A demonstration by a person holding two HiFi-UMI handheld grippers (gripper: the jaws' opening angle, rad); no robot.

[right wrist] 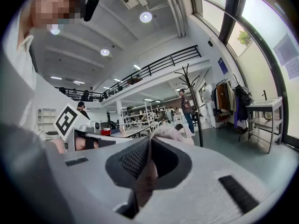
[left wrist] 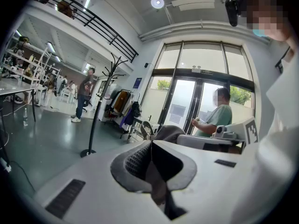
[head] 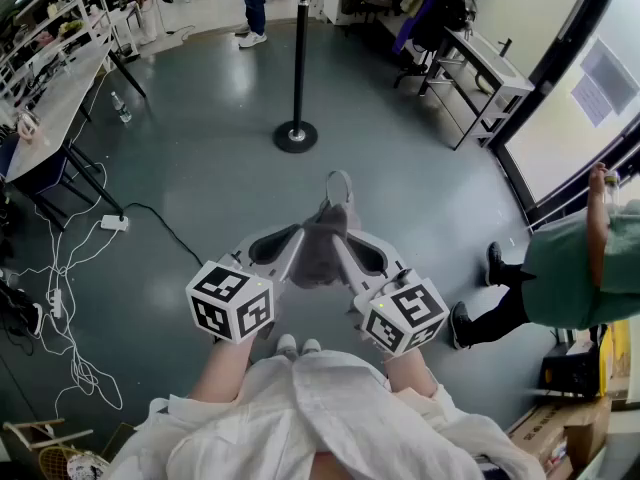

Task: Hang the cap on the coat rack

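A grey cap [head: 326, 240] hangs between my two grippers, in front of me and above the floor. My left gripper [head: 298, 246] is shut on its left edge and my right gripper [head: 344, 248] on its right edge. In the left gripper view the jaws [left wrist: 150, 146] pinch grey fabric, and the cap [left wrist: 169, 132] bulges just beyond them. The right gripper [right wrist: 149, 143] likewise pinches the cap [right wrist: 167, 131]. The black coat rack [head: 298, 58] stands ahead on a round base, apart from the cap. Its branching hooks show in both gripper views [left wrist: 111, 71] [right wrist: 187, 76].
A person in green [head: 590, 268] stands at the right by the glass doors. A long desk [head: 50, 98] and loose cables [head: 60, 298] lie at the left. A small grey table [head: 480, 68] is at the back right. Another person [head: 250, 3] stands beyond the rack.
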